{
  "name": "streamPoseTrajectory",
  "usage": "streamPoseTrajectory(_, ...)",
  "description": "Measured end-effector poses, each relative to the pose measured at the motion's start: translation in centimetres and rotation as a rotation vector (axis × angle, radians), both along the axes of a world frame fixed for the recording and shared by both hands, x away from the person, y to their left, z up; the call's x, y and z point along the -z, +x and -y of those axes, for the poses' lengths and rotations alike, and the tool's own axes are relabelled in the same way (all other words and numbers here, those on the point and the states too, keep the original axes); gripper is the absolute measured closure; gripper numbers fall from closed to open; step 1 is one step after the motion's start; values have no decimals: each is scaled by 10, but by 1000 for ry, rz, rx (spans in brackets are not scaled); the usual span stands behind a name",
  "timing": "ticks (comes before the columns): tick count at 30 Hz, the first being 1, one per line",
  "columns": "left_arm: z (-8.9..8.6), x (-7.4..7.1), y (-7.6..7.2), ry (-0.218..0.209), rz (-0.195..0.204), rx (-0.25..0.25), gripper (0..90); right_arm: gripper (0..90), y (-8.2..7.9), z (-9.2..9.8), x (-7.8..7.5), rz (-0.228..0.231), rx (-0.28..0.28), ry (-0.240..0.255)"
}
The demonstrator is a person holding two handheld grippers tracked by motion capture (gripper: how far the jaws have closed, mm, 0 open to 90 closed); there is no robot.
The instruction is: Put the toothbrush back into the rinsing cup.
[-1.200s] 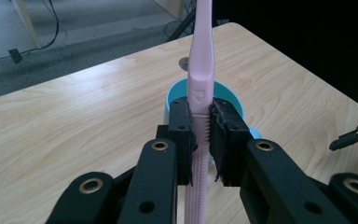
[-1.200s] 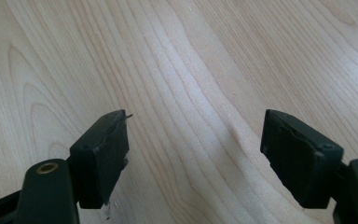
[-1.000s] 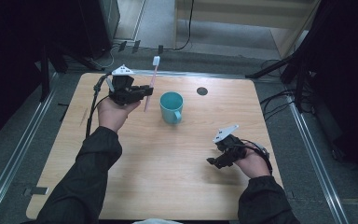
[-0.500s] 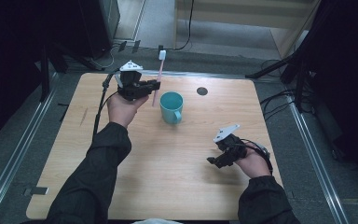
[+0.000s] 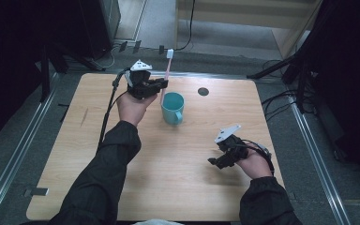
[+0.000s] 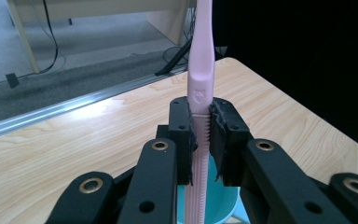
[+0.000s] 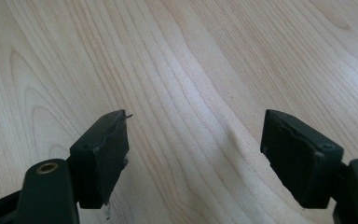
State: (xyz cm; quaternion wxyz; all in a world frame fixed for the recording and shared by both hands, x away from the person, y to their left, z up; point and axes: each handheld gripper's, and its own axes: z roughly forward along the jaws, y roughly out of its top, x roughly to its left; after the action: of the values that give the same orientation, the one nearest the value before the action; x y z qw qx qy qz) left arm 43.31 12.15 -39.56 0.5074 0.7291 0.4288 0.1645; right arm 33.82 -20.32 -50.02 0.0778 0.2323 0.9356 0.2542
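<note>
Left gripper [image 5: 161, 84] jaws clamp pink toothbrush [image 6: 200, 70] upright, just beside teal cup [image 5: 172, 107]. Right gripper [image 7: 193, 158] jaws stand wide over worktop [image 5: 168, 178].

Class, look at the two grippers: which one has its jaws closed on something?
The left gripper, clamping the upright pink toothbrush; the right gripper gapes empty.

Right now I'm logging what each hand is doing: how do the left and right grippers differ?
The left gripper is shut on a pink toothbrush; the right gripper is open with nothing between its fingers. The left is raised beside the teal cup, holding the brush upright; the right sits low over bare table, well apart from the cup. Both are black, two-fingered and hand-held.
</note>
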Motion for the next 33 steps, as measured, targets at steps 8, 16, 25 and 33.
streamPoseTrajectory(8, 12, 5, 7, -7, -1, 2, 791, 238, 0, 1, 0, 0, 0, 4)
streamPoseTrajectory(16, 20, 18, 15, 16, -10, 1, 790, 238, 1, 2, -1, 2, 2, 7)
streamPoseTrajectory(25, 30, 36, 21, 48, -35, 4, 789, 238, 1, 2, 0, 1, -7, 2)
streamPoseTrajectory(33, 36, 47, 19, 64, -50, 11, 788, 238, 1, 1, -1, 1, -6, -4)
